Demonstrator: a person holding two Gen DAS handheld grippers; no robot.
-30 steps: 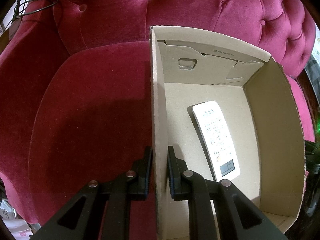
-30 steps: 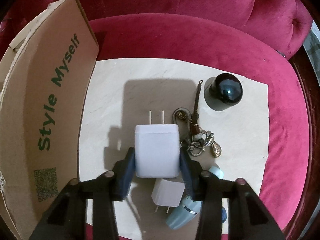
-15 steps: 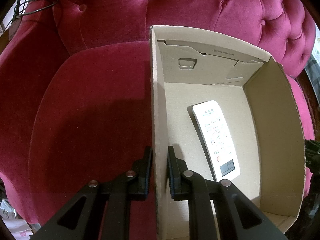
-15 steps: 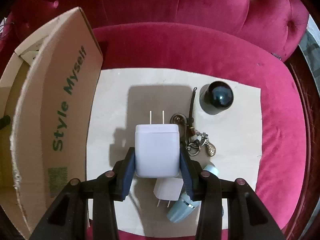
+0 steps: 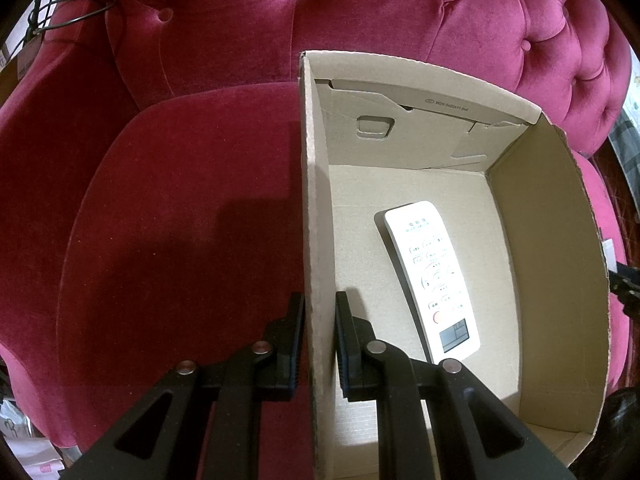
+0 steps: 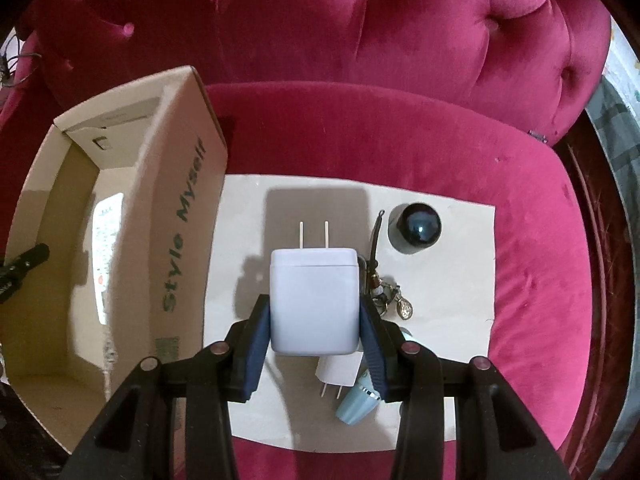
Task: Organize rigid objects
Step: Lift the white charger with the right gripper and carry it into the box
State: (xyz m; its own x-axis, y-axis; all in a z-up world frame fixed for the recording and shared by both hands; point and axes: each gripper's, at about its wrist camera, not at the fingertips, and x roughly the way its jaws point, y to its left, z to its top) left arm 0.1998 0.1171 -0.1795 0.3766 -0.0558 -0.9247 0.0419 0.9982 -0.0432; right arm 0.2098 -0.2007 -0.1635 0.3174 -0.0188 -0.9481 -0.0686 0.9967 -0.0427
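My right gripper (image 6: 314,320) is shut on a white plug adapter (image 6: 314,300), prongs forward, held above a beige mat (image 6: 460,280) on the red sofa. Under it lie a smaller white plug (image 6: 338,374), a blue cap (image 6: 356,404), a keychain (image 6: 384,284) and a black ball (image 6: 421,228). An open cardboard box (image 6: 182,216) stands left of the mat. My left gripper (image 5: 320,340) is shut on the box's left wall (image 5: 316,208). A white remote (image 5: 434,280) lies on the box floor and also shows in the right wrist view (image 6: 105,256).
The red tufted sofa back (image 6: 400,32) rises behind the mat and box. A bare red seat cushion (image 5: 180,220) lies left of the box. A wire loop (image 5: 80,8) hangs at the far left.
My right gripper has risen and drawn back with the plug adapter, so the box's inside now shows on the left. The left gripper has not moved.
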